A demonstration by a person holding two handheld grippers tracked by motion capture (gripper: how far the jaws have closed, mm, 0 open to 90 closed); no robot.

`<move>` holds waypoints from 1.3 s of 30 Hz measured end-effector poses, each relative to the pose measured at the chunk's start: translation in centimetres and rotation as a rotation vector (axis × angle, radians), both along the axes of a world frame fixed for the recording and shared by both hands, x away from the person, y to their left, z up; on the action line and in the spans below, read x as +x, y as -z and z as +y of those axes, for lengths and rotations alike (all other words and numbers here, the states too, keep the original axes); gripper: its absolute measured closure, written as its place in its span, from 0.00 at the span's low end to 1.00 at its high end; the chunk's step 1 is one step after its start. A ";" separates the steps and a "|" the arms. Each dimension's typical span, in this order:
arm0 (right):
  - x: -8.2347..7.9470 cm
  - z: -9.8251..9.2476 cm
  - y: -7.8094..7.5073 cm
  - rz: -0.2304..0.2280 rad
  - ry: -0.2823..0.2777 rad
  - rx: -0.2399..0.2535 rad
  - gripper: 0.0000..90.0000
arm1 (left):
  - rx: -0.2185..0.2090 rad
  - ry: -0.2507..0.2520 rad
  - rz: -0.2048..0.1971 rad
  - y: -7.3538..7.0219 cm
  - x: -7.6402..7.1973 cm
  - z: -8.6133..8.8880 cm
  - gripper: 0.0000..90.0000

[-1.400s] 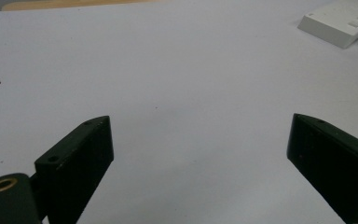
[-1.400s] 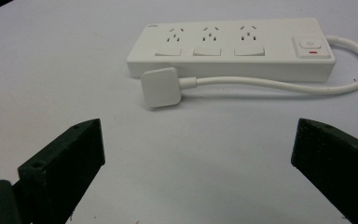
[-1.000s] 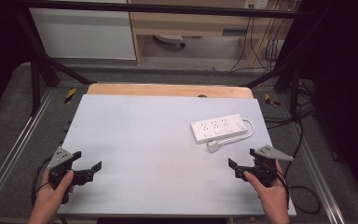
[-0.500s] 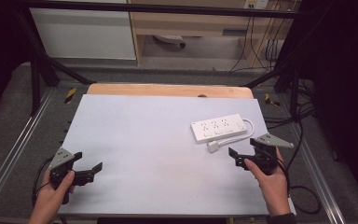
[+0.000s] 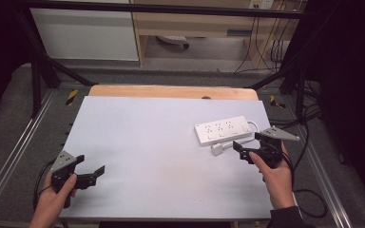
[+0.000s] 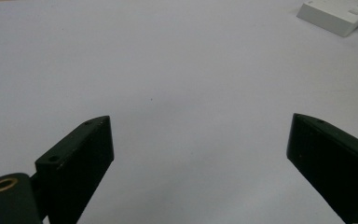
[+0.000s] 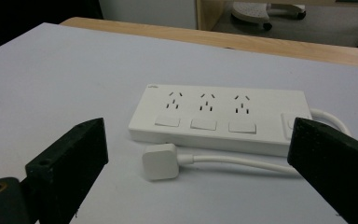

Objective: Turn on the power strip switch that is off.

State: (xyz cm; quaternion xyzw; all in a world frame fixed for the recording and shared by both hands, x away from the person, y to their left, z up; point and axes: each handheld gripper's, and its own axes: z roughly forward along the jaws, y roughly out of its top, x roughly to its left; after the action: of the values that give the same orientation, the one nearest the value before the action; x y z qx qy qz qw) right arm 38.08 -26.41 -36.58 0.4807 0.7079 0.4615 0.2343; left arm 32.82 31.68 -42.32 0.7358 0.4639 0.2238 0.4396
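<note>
High view: white power strip (image 5: 223, 130) on table (image 5: 147, 142), right side; plug (image 5: 217, 149) just in front. Right gripper (image 5: 247, 151) near plug, left gripper (image 5: 92, 174) well apart at near-left corner.
Left gripper view: jaws spread, nothing between.
Right gripper view: jaws spread wide, strip and plug ahead.

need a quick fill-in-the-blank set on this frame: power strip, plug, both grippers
1. The power strip has ____ sets of socket holes, each with a switch below.
2. The plug lies on the table just in front of the strip, joined to it by a ____ cable.
3. The gripper nearer the strip is the ____ gripper.
4. The left gripper has its jaws ____, with nothing between them.

Missing words: three; white; right; open
</note>
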 end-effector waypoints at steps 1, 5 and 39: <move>0.3 -0.2 -0.1 0.000 0.006 0.007 0.06 | 0.000 -0.002 0.000 0.0 0.0 0.0 0.08; 0.9 -0.5 0.2 0.012 0.027 0.021 0.06 | 0.000 -0.005 0.004 0.0 0.0 0.0 0.08; 4.9 -2.1 -1.2 -0.003 0.090 0.029 0.12 | 0.008 0.003 0.007 0.1 0.0 0.0 0.08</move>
State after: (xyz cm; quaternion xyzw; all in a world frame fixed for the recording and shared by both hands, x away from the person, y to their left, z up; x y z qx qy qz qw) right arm 43.00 -28.50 -35.43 0.5149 0.6783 0.4613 0.2489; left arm 32.84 31.64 -42.45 0.7392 0.4633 0.2224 0.4352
